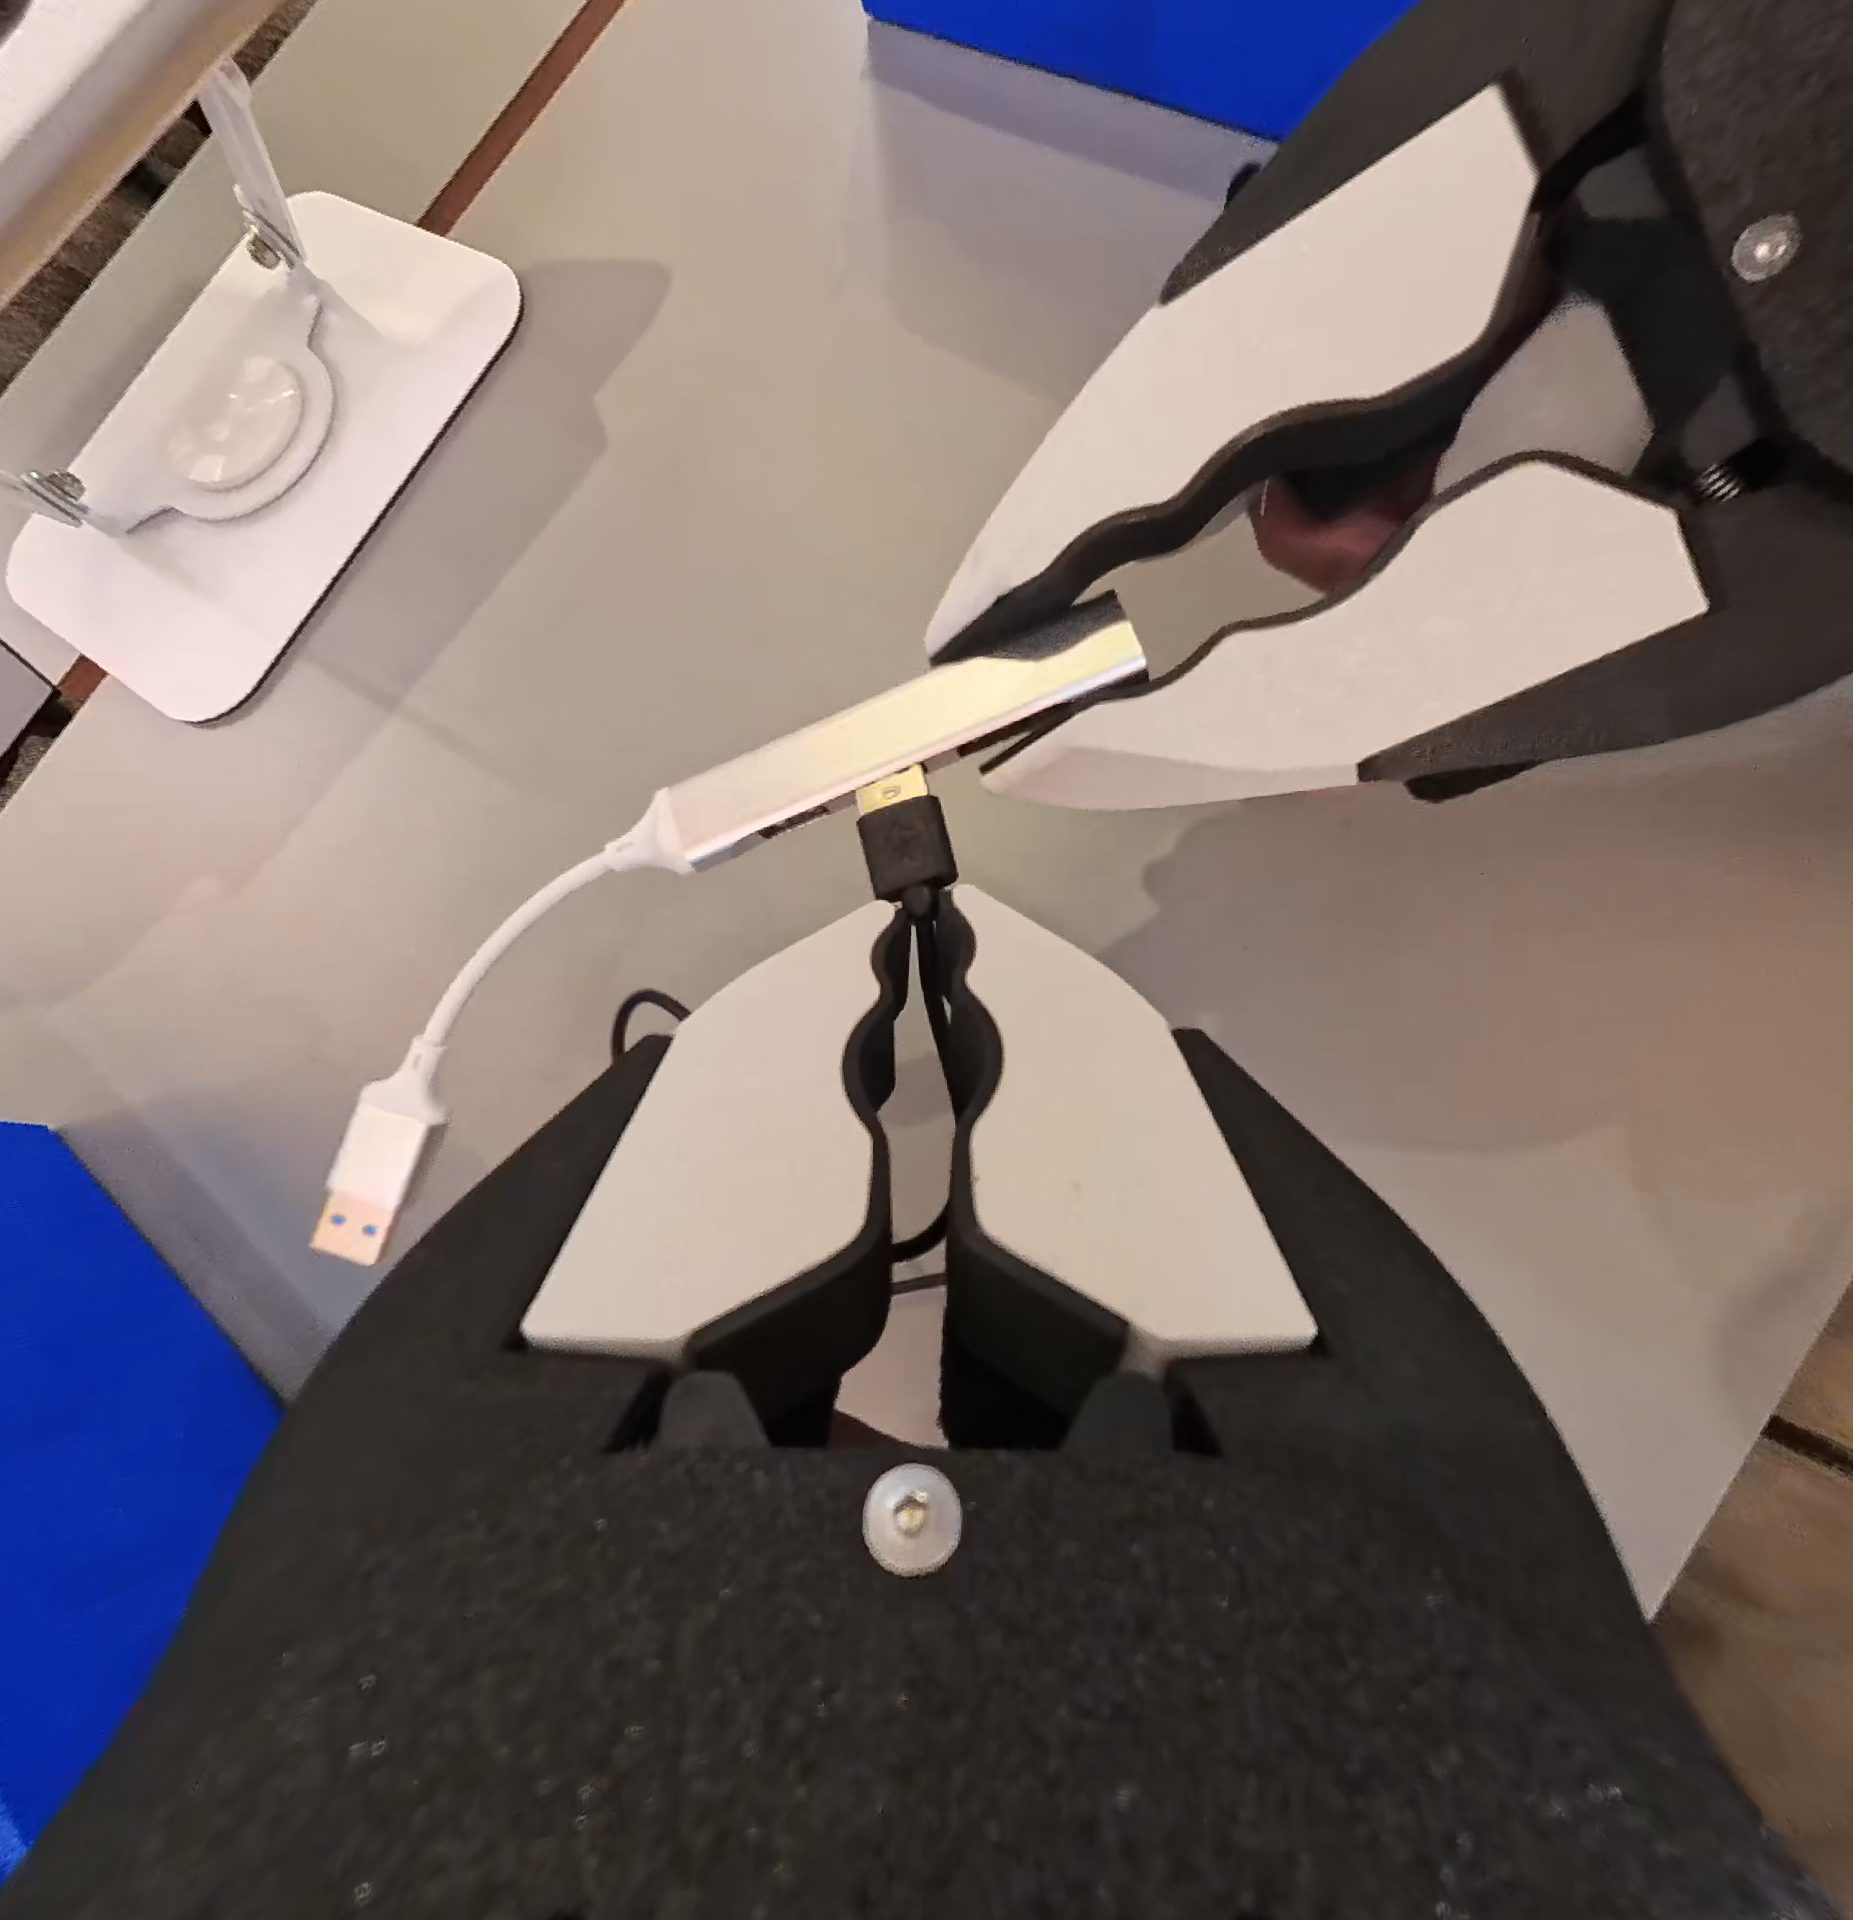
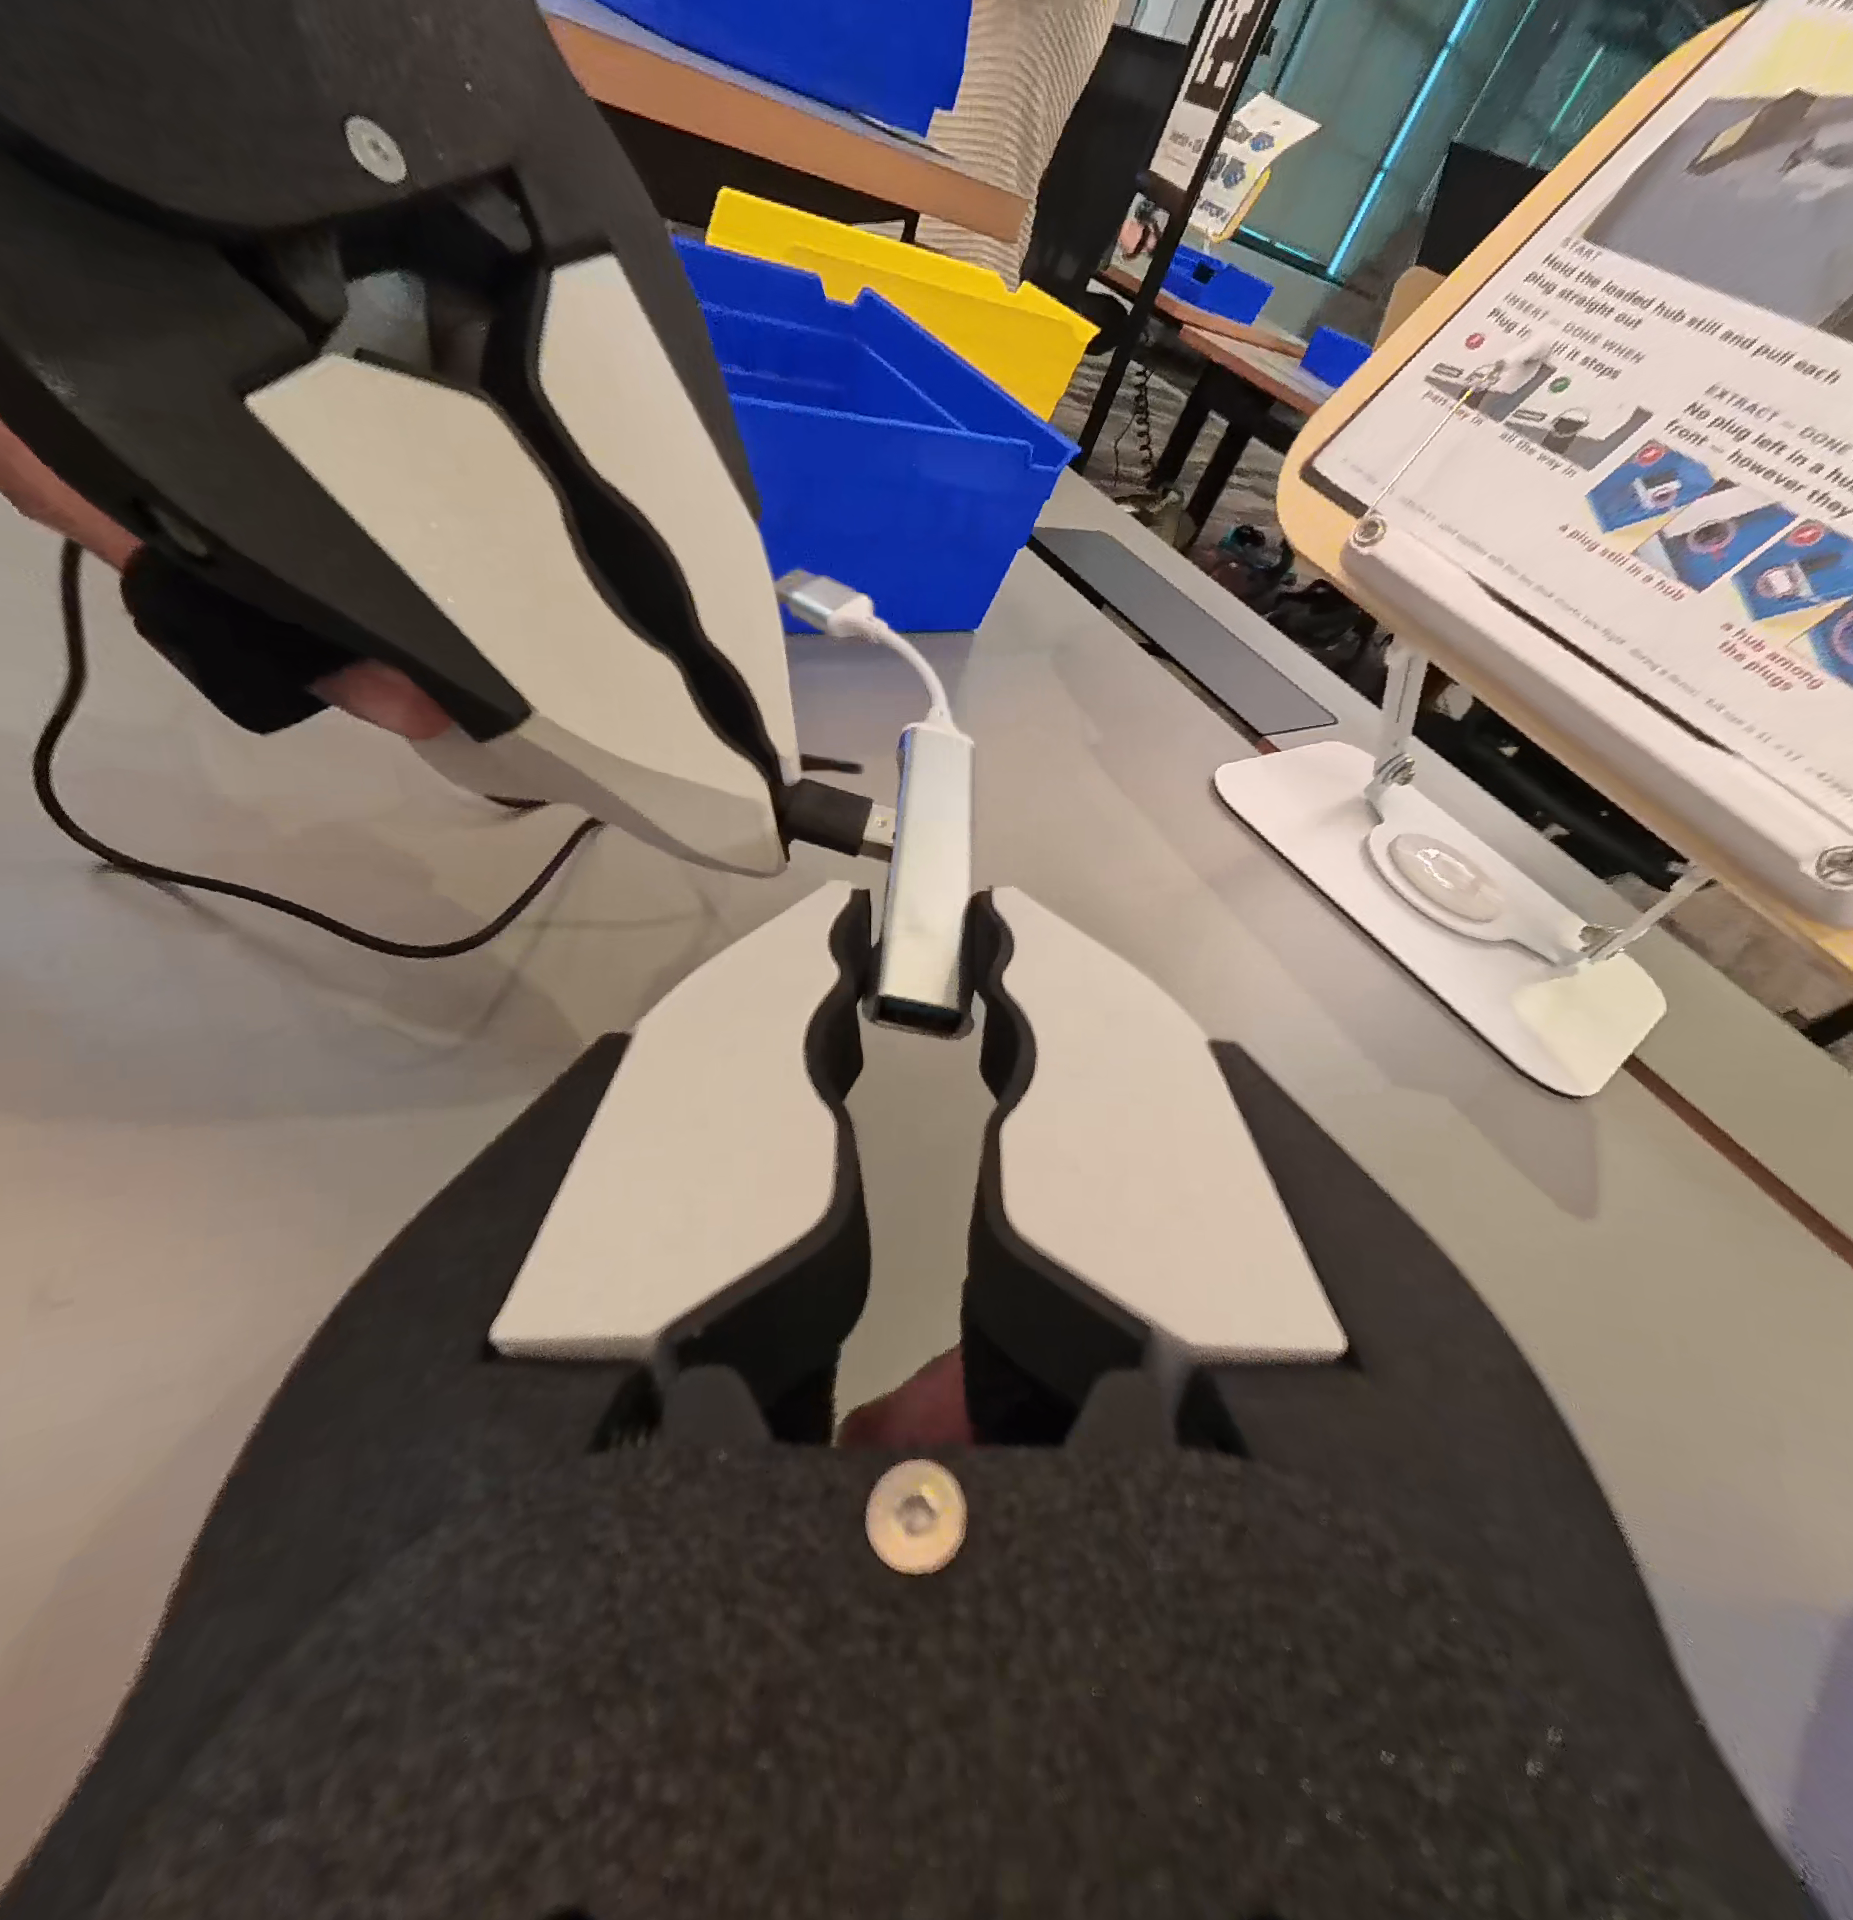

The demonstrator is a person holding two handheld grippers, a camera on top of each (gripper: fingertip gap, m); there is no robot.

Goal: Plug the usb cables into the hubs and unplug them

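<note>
The silver hub (image 2: 927,862) is up in the air over the grey bench (image 2: 278,1143). The right tongs (image 2: 920,961) are pinching its near end between their black pads. Its short white cord (image 1: 506,956) hangs down from the far end, and the white plug (image 1: 376,1179) on that cord dangles free.

The black USB plug (image 1: 906,847) sits at the side of the hub. Its gold metal tip (image 1: 891,795) touches a port, but some metal shows, so it looks only part of the way in. It is hard to tell if the plug is going in or coming out. The left tongs (image 1: 917,920) are pressed together on the black cable (image 2: 226,883) just behind the plug. The rest of that cable loops down onto the bench.

So the job seems to be in the middle. One plug is at the hub, and a firm push or a straight pull is likely the next thing.

The two tongs meet almost at a right angle. The right one holds the hub level and steady. The left one points its tip at the hub's side, with a gloved hand (image 2: 278,665) behind it.

Farther off stand blue bins (image 2: 870,468), a yellow bin (image 2: 901,281) and a white stand (image 2: 1441,862) holding a printed sheet (image 2: 1680,416).
</note>
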